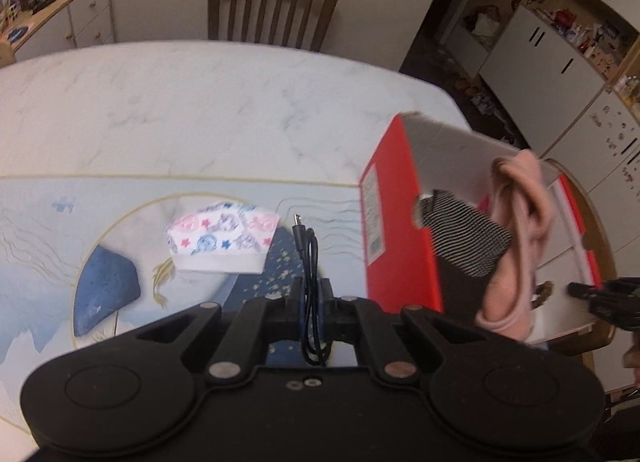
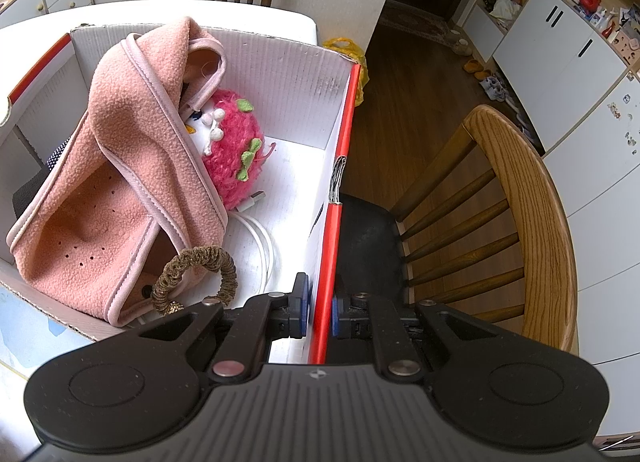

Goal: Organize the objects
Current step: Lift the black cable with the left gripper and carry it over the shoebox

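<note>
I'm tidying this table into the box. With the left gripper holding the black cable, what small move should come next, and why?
Probably carry the black cable, clamped in the left gripper, rightward over the open red box before releasing. The right gripper grips the box wall, steadying it, and a white cable already lies inside.

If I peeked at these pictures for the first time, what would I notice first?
Probably the red box stuffed with a pink fleece hat and a fuzzy pink ball, its wall pinched by the right gripper. Next, the black cable held in the left gripper, and the star-patterned cap lying on the table mat.
</note>
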`<act>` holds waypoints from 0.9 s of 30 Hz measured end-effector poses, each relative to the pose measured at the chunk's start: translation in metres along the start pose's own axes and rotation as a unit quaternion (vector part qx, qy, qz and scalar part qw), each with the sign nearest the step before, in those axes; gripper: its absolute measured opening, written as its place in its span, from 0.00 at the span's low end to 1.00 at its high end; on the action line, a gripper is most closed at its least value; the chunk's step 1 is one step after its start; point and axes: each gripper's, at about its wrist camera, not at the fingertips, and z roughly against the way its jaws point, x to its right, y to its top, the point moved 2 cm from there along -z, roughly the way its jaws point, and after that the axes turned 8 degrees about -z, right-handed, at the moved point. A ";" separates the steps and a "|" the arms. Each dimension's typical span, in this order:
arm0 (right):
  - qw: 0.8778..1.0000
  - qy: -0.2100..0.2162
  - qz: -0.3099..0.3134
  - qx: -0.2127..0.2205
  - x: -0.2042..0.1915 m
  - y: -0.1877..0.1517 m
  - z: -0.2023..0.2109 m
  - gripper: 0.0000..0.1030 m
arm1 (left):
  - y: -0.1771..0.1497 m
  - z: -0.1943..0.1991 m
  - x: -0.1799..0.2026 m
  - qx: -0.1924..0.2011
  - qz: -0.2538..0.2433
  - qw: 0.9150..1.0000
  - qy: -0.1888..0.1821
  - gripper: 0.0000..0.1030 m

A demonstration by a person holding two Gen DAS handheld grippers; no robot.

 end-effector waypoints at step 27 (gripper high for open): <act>1.000 0.001 0.000 0.001 0.000 0.001 0.002 0.10 | 0.070 0.050 0.088 0.085 -0.123 0.986 -0.079 0.03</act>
